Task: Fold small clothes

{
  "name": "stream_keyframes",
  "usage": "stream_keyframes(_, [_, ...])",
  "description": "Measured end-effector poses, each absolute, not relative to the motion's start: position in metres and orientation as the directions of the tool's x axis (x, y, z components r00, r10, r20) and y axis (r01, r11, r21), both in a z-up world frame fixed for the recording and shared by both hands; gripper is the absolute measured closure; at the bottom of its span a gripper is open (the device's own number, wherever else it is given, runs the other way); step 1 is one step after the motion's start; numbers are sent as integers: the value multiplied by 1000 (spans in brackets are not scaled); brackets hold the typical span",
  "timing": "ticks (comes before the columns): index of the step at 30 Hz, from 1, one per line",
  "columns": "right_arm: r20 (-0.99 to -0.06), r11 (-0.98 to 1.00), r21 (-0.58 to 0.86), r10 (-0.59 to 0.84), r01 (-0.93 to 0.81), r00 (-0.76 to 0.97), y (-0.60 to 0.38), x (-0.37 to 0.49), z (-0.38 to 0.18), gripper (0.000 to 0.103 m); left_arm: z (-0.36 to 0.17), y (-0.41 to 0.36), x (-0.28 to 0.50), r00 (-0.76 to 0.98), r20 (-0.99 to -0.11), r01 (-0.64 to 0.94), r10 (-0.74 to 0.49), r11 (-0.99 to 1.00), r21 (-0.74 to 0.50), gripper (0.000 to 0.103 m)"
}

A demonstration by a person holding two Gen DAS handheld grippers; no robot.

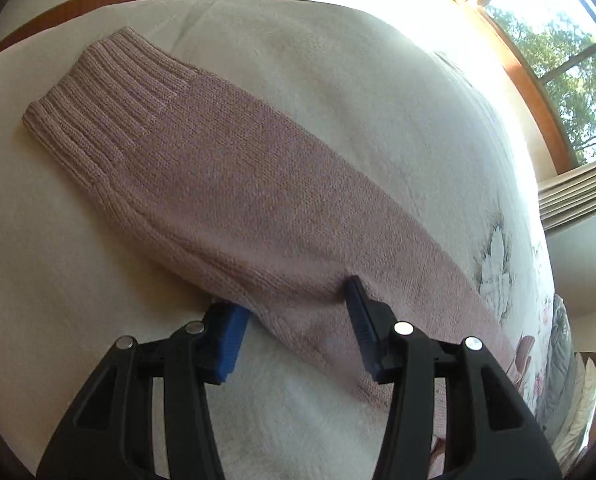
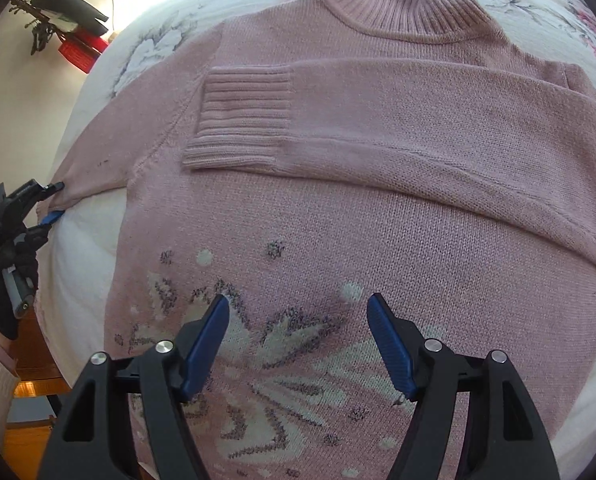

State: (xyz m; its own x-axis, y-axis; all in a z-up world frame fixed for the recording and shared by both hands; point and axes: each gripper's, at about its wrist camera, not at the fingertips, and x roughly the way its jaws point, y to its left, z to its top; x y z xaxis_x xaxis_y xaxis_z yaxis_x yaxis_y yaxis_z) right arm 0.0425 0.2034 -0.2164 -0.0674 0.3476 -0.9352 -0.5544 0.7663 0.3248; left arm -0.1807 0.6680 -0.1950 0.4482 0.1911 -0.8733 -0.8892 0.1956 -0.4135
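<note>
Sweater [image 2: 337, 208] pink, one sleeve folded across

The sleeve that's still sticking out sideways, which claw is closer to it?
Left. The left claw is open around the unfolded sleeve; the right claw hovers over the sweater's flower pattern.

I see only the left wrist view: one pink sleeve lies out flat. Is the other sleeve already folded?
Observer: Yes. The other sleeve lies across the chest of the sweater, and its cuff points toward your side.
Operator: Where is the right hand-held gripper now?
Observer: The right hand-held gripper is over the knitted flower pattern low on the front. Its jaws are open and hold nothing.
</note>
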Motion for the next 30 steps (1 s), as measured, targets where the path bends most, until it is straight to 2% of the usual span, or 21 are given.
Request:
stream_keyframes(5, [-943, 775, 303, 327, -555, -58, 211, 42, -219, 31, -200, 698, -193, 476, -853, -880, 213, 116, -461, 62])
stream_keyframes(7, [-945, 777, 299, 322, -553, -58, 213, 43, -220, 31, -202, 707, -198, 487, -847, -873, 213, 77, -482, 69])
stream_keyframes(11, [-947, 783, 295, 315, -548, -59, 224, 45, -225, 31, -201, 711, -196, 487, -847, -873, 212, 82, -482, 72])
stream_keyframes(14, [-949, 785, 290, 310, -547, -59, 223, 46, -226, 31, -198, 709, -198, 484, -849, -875, 211, 85, -477, 82])
stream_keyframes(16, [-948, 788, 292, 313, -543, -55, 223, 48, -225, 31, -193, 706, -199, 490, -847, -872, 206, 108, -478, 92])
stream_keyframes(18, [-947, 792, 293, 317, -536, -50, 218, 51, -223, 31, -184, 701, -198, 495, -842, -868, 213, 156, -471, 96])
stream_keyframes(23, [-946, 804, 291, 322, -518, -32, 194, 59, -216, 31, -151, 674, -168, 545, -807, -830, 226, 278, -483, 97])
stream_keyframes(30, [-944, 830, 291, 330, -475, -2, 159, 70, -208, 31, -115, 608, -88, 636, -757, -723, 147, 456, -519, 97])
